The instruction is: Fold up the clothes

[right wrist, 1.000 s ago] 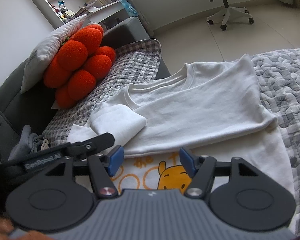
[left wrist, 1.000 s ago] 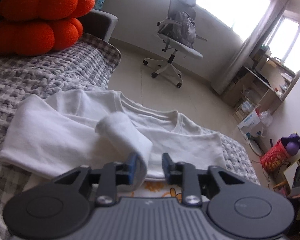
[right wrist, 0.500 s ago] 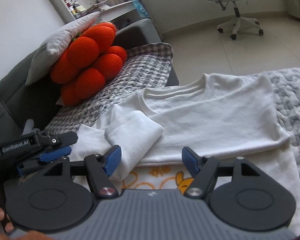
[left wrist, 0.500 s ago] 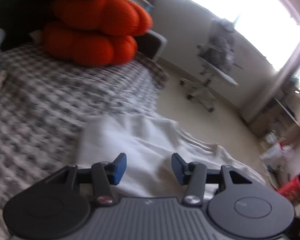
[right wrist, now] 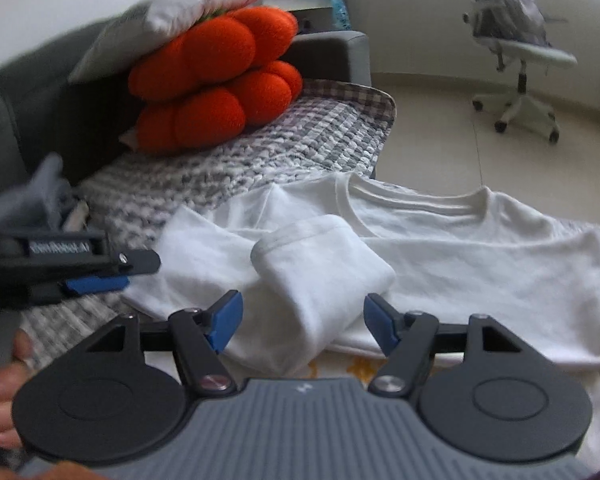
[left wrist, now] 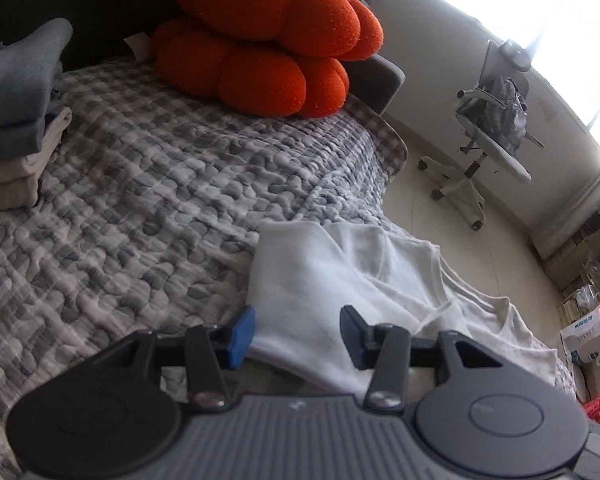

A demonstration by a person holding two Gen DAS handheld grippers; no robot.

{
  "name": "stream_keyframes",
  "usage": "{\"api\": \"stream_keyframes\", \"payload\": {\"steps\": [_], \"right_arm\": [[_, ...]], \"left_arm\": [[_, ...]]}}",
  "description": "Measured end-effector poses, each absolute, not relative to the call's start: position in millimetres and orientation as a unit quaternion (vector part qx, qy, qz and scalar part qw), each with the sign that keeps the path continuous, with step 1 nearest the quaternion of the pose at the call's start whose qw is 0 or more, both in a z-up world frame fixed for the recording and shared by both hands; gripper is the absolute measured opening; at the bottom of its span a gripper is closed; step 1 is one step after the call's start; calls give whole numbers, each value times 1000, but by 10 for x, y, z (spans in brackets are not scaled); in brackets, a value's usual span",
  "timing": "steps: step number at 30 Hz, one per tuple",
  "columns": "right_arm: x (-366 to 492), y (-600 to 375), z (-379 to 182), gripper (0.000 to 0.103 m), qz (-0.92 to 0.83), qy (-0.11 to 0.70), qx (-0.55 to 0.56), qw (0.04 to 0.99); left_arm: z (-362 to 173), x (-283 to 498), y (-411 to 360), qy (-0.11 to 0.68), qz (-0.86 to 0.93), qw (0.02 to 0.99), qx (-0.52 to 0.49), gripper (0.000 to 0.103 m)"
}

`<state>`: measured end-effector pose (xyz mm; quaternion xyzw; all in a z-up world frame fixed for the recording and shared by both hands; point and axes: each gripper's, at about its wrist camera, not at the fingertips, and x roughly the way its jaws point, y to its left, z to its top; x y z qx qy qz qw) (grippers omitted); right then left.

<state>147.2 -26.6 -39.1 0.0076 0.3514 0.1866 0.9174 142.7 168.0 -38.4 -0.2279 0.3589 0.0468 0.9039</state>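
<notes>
I see the white shirt point(right wrist: 480, 276) lying crosswise, collar toward the orange cushion point(right wrist: 216, 84). My left gripper point(left wrist: 296, 334) is closing on nothing; right gripper point(right wrist: 304, 322) gapes, empty.

Ahead and to the left of the left tongs point(left wrist: 291, 334), the quilt point(left wrist: 160, 208) lies bare, giving open passage. Beyond it the orange cushions point(left wrist: 268, 52) block the far end, and a stack of folded clothes point(left wrist: 16, 120) stands at far left. A white shirt point(right wrist: 460, 264) lies directly ahead of the right tongs point(right wrist: 300, 322).
</notes>
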Motion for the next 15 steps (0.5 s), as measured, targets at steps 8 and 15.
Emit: {"api": "stream_keyframes", "payload": {"steps": [8,15], "right_arm": [[1595,-247,-585,35,133,358,2,924],[1555,-327,-375,12,115,328,33,937]], "left_arm": [[-458,1463,1757,369,42,901,-226,51],[-522,1444,1915,379,43,890,-250,56]]}}
